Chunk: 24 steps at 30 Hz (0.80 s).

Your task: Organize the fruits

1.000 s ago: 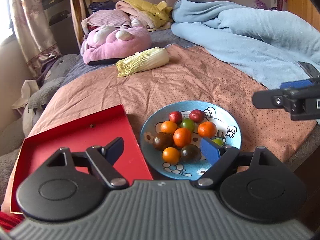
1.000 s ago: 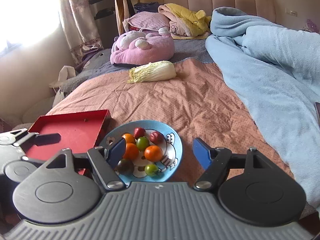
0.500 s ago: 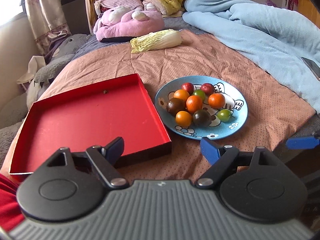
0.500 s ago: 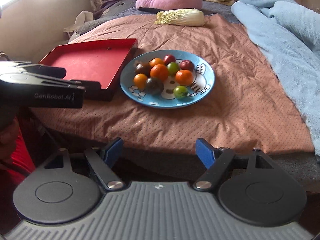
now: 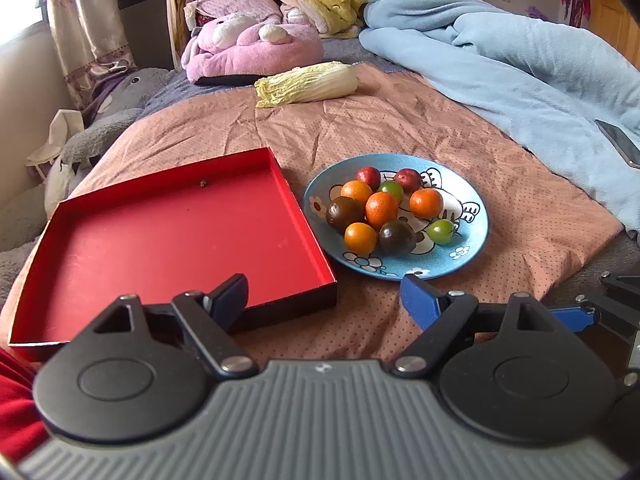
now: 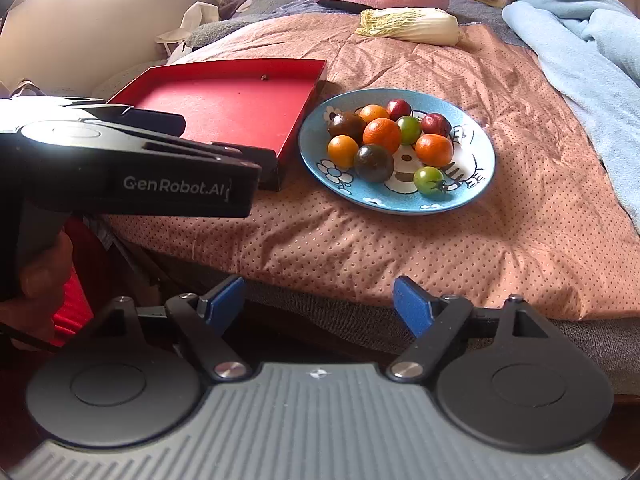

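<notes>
Up close, a bed (image 5: 400, 128) covered with a dotted salmon-pink sheet carries everything in view. Near the bed's front edge sits a round blue plate (image 5: 474, 216) with a cartoon print, holding nine small fruits (image 5: 381, 209) bunched together: four orange, two dark brown, two red and two green... counted by colour, the red pair lies at the plate's far side and one green fruit (image 6: 429, 179) sits apart toward the near right rim. Just beside the plate, on its left, lies a shallow red tray (image 5: 168, 236) with low walls; a tiny dark speck rests near its far wall. The left tool (image 5: 324, 298) hangs above the bed's front edge, its blue-padded fingers spread wide and holding nothing, one finger over the tray's near right corner. The right tool (image 6: 318, 300) sits lower, off the bed's front edge, fingers also spread wide and holding nothing. Farther back on the sheet lies a pale napa cabbage (image 5: 308, 84). Behind it rests a pink plush cushion (image 5: 252, 52), and a light blue blanket (image 5: 520, 64) is heaped along the bed's right side.
</notes>
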### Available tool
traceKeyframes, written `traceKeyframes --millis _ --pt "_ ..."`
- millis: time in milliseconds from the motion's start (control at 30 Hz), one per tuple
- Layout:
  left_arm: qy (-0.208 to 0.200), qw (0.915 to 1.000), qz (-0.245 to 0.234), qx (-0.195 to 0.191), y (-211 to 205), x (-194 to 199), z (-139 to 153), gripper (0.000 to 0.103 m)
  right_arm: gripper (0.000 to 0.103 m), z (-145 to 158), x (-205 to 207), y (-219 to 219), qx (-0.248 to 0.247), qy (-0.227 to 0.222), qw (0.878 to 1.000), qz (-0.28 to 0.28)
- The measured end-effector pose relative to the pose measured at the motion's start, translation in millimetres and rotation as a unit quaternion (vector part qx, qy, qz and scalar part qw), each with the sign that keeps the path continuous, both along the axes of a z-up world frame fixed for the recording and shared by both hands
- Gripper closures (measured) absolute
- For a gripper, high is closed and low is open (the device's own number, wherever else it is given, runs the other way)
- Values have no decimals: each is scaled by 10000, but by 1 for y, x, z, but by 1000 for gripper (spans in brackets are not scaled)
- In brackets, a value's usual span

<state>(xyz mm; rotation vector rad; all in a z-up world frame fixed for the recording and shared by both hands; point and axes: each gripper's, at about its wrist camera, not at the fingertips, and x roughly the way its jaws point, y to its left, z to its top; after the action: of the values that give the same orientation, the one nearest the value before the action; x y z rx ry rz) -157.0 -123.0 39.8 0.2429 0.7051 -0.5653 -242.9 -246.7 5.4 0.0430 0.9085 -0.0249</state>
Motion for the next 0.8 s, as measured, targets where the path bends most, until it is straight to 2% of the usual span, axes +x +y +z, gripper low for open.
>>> traceKeyframes --millis 800 --pt "118 9999 23 -51 1 2 -3 18 17 -7 3 1 76 48 10000 10"
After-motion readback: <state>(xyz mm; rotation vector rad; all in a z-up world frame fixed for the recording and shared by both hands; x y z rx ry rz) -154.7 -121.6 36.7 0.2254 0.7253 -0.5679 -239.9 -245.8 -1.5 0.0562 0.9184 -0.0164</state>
